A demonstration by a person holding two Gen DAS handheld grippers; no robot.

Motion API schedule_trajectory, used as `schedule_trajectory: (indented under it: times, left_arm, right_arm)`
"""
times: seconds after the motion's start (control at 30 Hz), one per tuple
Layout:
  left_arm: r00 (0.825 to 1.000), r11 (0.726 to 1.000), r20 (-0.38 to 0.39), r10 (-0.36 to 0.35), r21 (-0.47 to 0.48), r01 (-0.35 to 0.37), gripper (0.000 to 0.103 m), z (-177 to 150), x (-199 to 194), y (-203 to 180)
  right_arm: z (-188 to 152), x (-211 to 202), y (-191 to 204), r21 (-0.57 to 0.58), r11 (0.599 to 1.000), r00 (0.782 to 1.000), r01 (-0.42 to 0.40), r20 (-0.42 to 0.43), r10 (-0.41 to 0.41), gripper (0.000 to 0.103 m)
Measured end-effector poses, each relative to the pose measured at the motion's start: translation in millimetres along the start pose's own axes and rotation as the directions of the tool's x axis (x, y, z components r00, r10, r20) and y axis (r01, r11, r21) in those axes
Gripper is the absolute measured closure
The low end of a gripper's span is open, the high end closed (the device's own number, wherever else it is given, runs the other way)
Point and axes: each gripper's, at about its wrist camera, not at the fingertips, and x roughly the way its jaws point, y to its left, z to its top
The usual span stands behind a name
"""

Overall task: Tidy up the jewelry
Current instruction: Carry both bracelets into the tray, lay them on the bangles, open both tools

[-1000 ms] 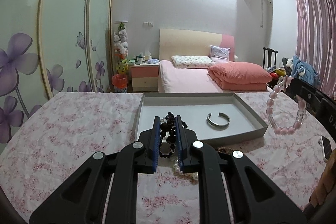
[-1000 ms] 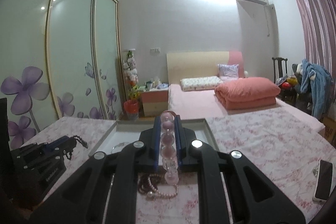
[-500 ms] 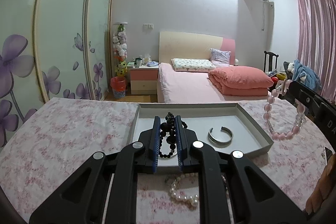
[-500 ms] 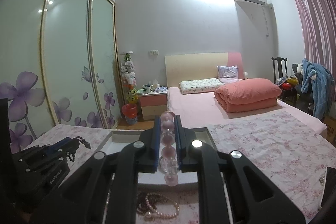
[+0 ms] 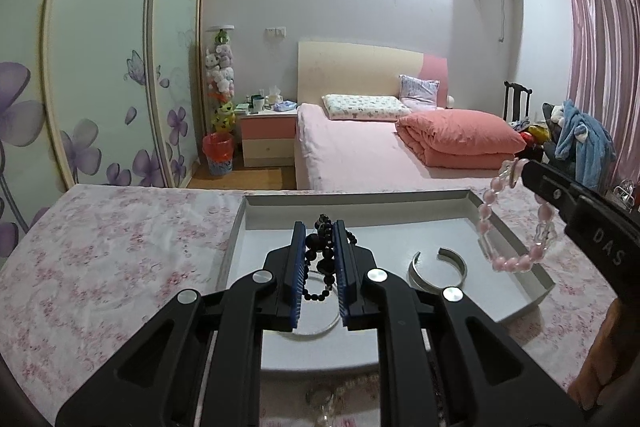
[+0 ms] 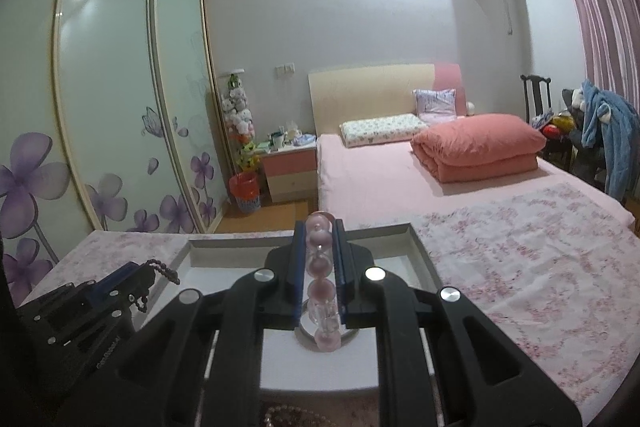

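White "DAS" lettering readable on the right claw [image 5: 520, 169] body in the left wrist view; fainter print on the left claw body in the right wrist view, unreadable.

Grey tray [image 5: 532, 275] sits on the floral-cloth table [image 5: 100, 267], directly below and ahead of both claws. Inside it: open silver cuff bangle [image 5: 437, 265], just right of the left claw [image 5: 320, 247]; a clear ring-shaped bangle [image 5: 316, 329] lies under the left claw's fingers.

Left claw pressed together on a black bead bracelet [image 5: 322, 259], loop hanging down over the tray floor, not clearly touching it.

Right claw pinching a pink bead bracelet [image 6: 320, 267] that includes some clear beads; in the left wrist view that bracelet [image 5: 516, 223] dangles above the tray's right rim. Both bracelets are held in the air over the tray.

A pearl strand [image 6: 296, 415] lies on the table near the claws, on the near side of the tray, partly hidden.
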Motion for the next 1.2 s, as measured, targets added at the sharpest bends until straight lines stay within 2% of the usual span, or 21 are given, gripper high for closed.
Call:
schedule_trajectory:
  times: [0.4, 0.53, 0.6, 0.67, 1.2]
  left_arm:
    - [0.998, 1.0, -0.062, -0.021, -0.009, 0.02, 0.088, 0.2, 31.9, -1.4]
    - [0.997, 1.0, -0.074, -0.026, -0.013, 0.025, 0.085, 0.4, 35.2, -0.9]
    - [0.997, 0.999, -0.077, -0.025, -0.029, 0.023, 0.079, 0.6, 35.1, 2.1]
    - [0.997, 0.999, -0.073, -0.019, -0.046, 0.016, 0.075, 1.7, 33.9, 7.1]
    - [0.999, 0.996, -0.041, 0.01, -0.084, -0.013, 0.075, 4.6, -4.8, 33.4]
  right_arm:
    - [-6.2, 44.2, -3.2, 0.047, 0.999, 0.995, -0.01, -0.094, 0.014, 0.089]
    - [-10.1, 51.8, -6.9, 0.068, 0.997, 0.992, -0.019, -0.123, 0.027, 0.087]
    - [-9.0, 50.3, -8.6, 0.073, 0.997, 0.992, -0.018, -0.12, 0.027, 0.079]
    - [-7.9, 47.0, -11.3, 0.076, 0.997, 0.993, -0.015, -0.111, 0.024, 0.079]
    - [-8.1, 3.8, -22.6, 0.08, 0.997, 0.995, 0.001, -0.099, 0.007, 0.079]
